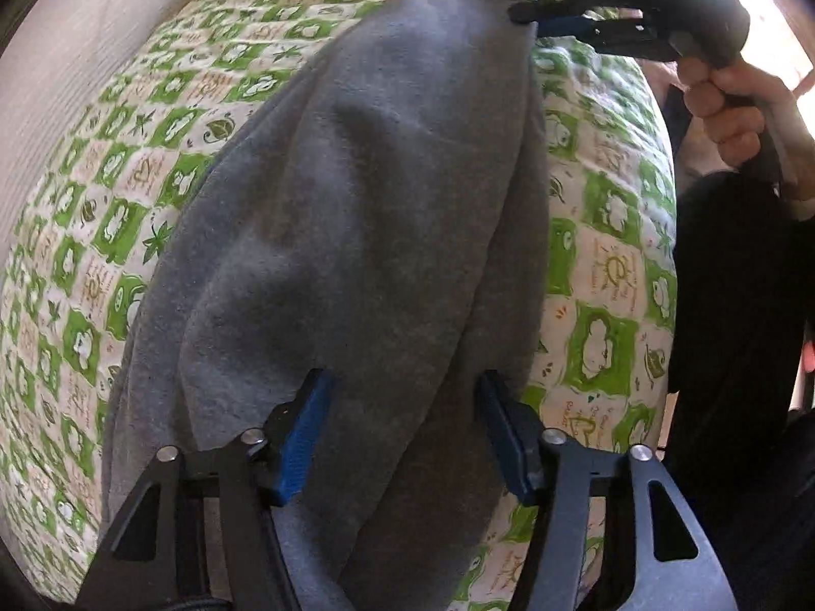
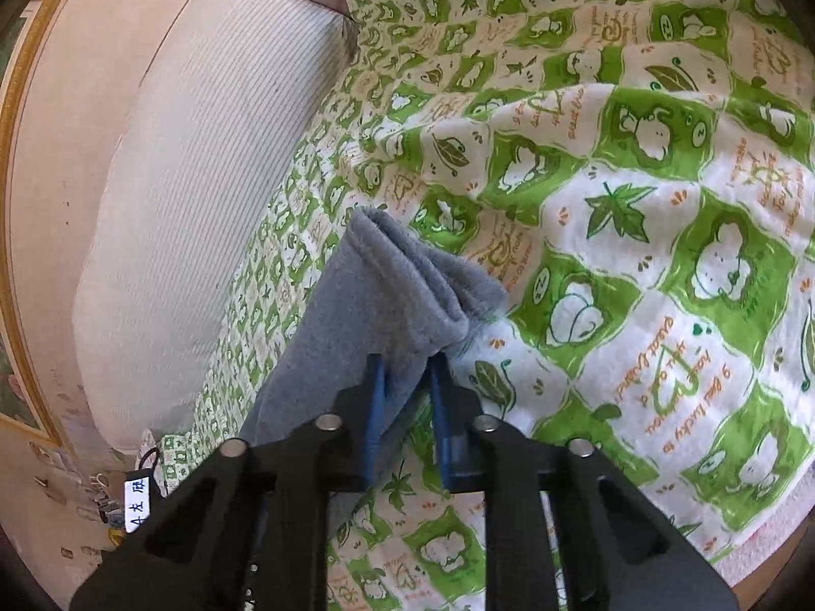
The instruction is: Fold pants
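Grey fleece pants (image 1: pixel 356 214) lie lengthwise on a green-and-white patterned bedspread (image 1: pixel 102 203). My left gripper (image 1: pixel 405 407) is open, its blue pads on either side of the near end of the pants, just above the cloth. My right gripper (image 1: pixel 530 18) shows at the far end in the left wrist view, shut on the far edge of the pants. In the right wrist view the right gripper (image 2: pixel 407 371) pinches a folded grey edge of the pants (image 2: pixel 387 285) and holds it slightly lifted off the bedspread (image 2: pixel 662 203).
A cream ribbed pillow (image 2: pixel 204 178) lies along the left side of the bed against a beige headboard (image 2: pixel 66 153). The person's hand (image 1: pixel 733 107) and dark clothing (image 1: pixel 738 331) are at the right of the bed.
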### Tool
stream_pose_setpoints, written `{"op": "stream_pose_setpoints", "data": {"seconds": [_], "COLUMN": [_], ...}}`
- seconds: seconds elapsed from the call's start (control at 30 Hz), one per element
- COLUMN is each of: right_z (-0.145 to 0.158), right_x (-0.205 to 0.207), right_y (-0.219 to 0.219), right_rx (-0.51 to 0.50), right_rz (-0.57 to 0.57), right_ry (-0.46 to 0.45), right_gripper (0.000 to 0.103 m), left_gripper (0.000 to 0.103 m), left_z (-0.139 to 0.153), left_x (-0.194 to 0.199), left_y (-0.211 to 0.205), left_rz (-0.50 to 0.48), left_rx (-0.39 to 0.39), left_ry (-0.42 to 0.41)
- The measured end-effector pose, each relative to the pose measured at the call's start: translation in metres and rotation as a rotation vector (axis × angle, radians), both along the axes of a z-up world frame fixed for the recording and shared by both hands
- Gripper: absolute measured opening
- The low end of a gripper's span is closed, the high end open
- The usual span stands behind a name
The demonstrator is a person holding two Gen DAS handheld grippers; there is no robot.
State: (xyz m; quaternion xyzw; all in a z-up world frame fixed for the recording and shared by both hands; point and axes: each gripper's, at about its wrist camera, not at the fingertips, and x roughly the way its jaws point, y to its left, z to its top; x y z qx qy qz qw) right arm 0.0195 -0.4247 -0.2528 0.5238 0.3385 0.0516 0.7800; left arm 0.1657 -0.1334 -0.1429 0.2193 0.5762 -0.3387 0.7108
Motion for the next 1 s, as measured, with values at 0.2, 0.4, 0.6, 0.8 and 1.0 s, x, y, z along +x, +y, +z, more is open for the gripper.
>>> {"op": "stream_pose_setpoints", "data": {"seconds": [0.2, 0.4, 0.6, 0.8, 1.0], "right_z": [0.003, 0.003, 0.005, 0.003, 0.004], "right_x": [-0.004, -0.006, -0.009, -0.011, -0.020], "right_y": [-0.002, -0.007, -0.006, -0.005, -0.005], "right_rx": [-0.016, -0.010, -0.017, -0.009, 0.003], "right_rz": [-0.019, -0.027, -0.027, -0.038, -0.046], "right_ry": [-0.030, -0.045, -0.047, -0.045, -0.050], "right_gripper": [0.005, 0.005, 0.005, 0.004, 0.004], "left_gripper": [0.008, 0.004, 0.006, 0.020, 0.005], "left_z": [0.006, 0.042, 0.043, 0.008, -0.001], "left_x": [0.002, -0.009, -0.011, -0.004, 0.009], "left_y": [-0.005, -0.021, -0.020, -0.003, 0.002], "left_rz": [0.016, 0.026, 0.053, 0.063, 0.122], "left_rx": [-0.037, -0.210, -0.075, 0.101, 0.063], "left_ry": [0.039, 0.105, -0.016, -0.060, -0.021]}}
